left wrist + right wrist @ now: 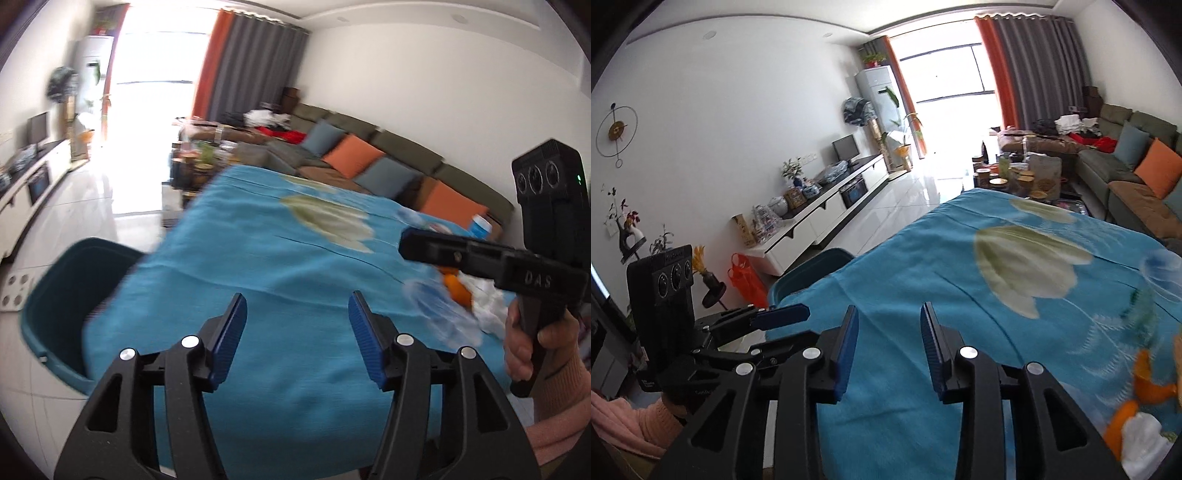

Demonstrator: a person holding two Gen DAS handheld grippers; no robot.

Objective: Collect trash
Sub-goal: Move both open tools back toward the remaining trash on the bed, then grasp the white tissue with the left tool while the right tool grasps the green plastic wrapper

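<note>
Orange peels point(1145, 387) and crumpled white tissue point(1141, 428) lie touching.

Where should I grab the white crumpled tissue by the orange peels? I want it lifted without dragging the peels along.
Pinch the crumpled tissue at its raised white folds on the side away from the orange peels, coming down from above. It lies loose and bunched on the blue cloth, so the puffed top gives the pads something to close on. Blur hides its exact edges. Both grippers look empty.
</note>
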